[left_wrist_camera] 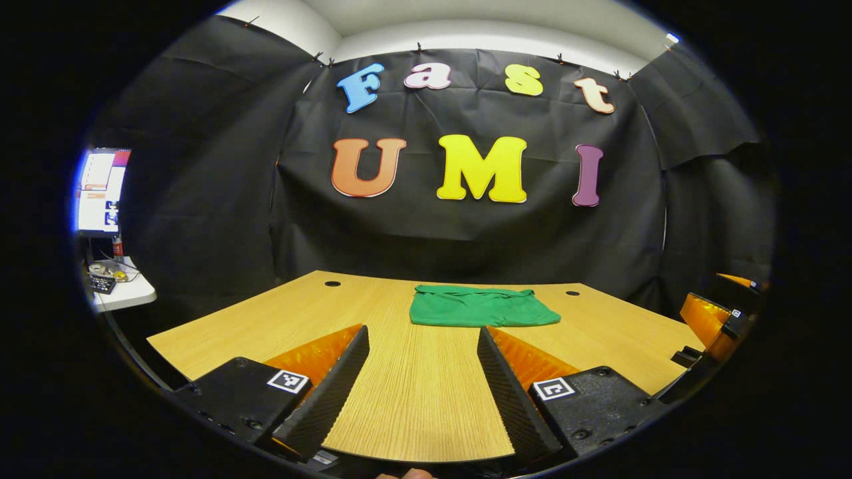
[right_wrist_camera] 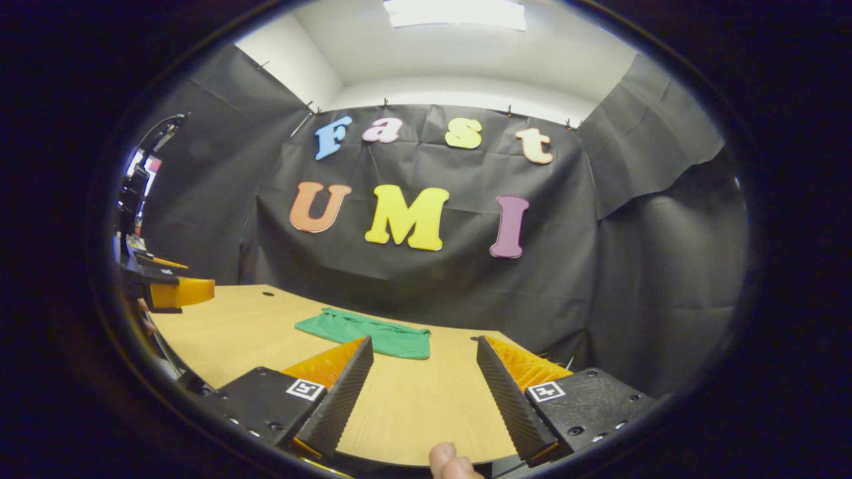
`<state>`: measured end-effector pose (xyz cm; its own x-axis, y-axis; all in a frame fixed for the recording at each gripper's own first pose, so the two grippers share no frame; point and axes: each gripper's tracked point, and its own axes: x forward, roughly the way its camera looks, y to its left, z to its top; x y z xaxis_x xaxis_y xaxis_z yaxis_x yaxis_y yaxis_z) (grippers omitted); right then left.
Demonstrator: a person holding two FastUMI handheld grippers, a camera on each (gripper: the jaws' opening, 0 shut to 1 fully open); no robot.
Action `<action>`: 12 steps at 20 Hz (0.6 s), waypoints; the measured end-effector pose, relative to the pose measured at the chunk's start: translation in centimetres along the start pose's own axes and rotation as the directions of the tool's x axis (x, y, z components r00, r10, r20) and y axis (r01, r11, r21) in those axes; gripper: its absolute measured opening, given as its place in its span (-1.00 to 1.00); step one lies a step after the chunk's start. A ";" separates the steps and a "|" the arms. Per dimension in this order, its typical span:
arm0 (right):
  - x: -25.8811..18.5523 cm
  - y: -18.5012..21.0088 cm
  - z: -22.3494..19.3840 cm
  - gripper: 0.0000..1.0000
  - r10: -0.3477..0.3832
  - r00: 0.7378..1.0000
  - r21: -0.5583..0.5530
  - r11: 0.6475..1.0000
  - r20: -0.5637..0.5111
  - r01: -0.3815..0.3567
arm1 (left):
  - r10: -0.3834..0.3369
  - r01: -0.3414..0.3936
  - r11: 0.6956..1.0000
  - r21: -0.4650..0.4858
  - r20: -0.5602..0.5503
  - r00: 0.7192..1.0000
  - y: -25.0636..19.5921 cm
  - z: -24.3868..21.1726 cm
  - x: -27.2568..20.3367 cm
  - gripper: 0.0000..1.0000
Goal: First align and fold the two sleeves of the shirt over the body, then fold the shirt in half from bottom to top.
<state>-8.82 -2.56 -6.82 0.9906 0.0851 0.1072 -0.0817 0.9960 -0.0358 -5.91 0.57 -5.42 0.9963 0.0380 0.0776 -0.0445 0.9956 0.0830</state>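
Nearest the lens in the left gripper view, the left tool had its two fingers spread wide apart with nothing between them, held just above the pale wood-grain desk. Between and beyond the fingertips lay the green cloth shirt, folded into a compact flat rectangle and resting on the far middle of the desk, close to its rear edge and well apart from the tool. Two small dark round holes sat in the desktop near the back, one to each side of the shirt. At the right edge of that view the right tool showed beside the desk's right end. On the far left stood a lit screen over a small white side table carrying small clutter too small to tell.

In the right gripper view, the right tool likewise stood with its fingers wide apart and empty over the desk. The shirt lay ahead and slightly left of its fingertips, flat on the wood. A fingertip of the person's hand showed at the bottom edge. The left tool appeared at the left, over the desk's near left part.
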 end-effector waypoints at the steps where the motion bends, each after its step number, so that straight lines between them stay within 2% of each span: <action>1: -0.5 0.5 -0.1 0.92 0.002 1.000 0.024 1.000 -0.007 -0.002 | -0.023 0.023 1.000 -0.007 0.001 1.000 -0.9 0.1 -0.5 1.00; 3: -1.2 1.3 -0.3 0.92 0.012 1.000 0.057 0.998 -0.022 -0.011 | -0.056 0.056 0.998 -0.009 0.004 0.998 -2.1 0.4 -1.1 1.00; 6: -1.1 2.7 -0.9 0.89 0.050 0.998 0.045 0.998 -0.043 -0.048 | -0.070 0.070 0.998 -0.001 -0.003 0.998 -2.2 0.2 -1.2 1.00; 9: -0.9 3.9 -2.0 0.89 0.091 0.993 0.076 0.993 -0.078 -0.085 | -0.072 0.071 0.997 -0.033 -0.033 0.997 -2.4 -0.8 -1.1 1.00; 12: -0.8 4.1 -2.7 0.89 0.097 0.991 0.058 0.994 -0.087 -0.092 | -0.060 0.058 0.997 -0.053 -0.046 0.997 -1.8 -1.4 -0.7 1.00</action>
<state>-9.68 1.34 -9.70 0.9839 0.1782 0.0161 -0.1785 0.9839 0.0126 -6.45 -1.11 -7.00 0.9995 -0.0178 0.0263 0.0169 0.9993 0.0347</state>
